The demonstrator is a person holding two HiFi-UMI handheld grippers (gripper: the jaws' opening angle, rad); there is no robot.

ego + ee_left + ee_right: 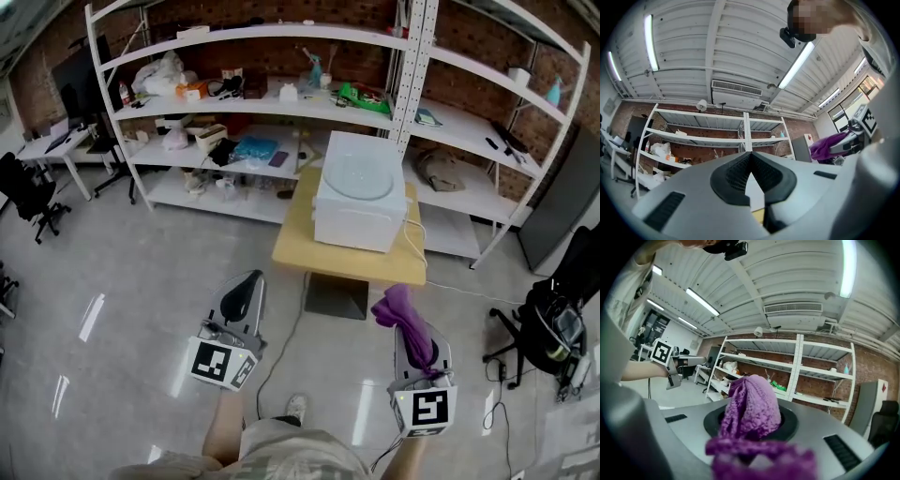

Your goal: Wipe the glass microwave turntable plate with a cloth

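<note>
Right gripper (401, 339): jaws clamped on bunched purple cloth (405, 314). Left gripper (242, 292): jaws closed together, empty. Glass plate (357, 176) lay atop the microwave (361, 225) on the counter (309, 248), upper centre, well apart from both. Best approach, I judged: step close, spread the cloth flat, wipe lightly so the plate doesn't slide.

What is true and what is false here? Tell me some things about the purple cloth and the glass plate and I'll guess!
1. The right gripper holds a purple cloth. True.
2. The glass plate lies on the floor. False: it lies on top of the white microwave.
3. The left gripper is shut with nothing in it. True.
4. The cloth is rubbing the plate. False: the cloth is held up in front of the person, well apart from the plate.
5. The microwave stands on a wooden table. True.
</note>
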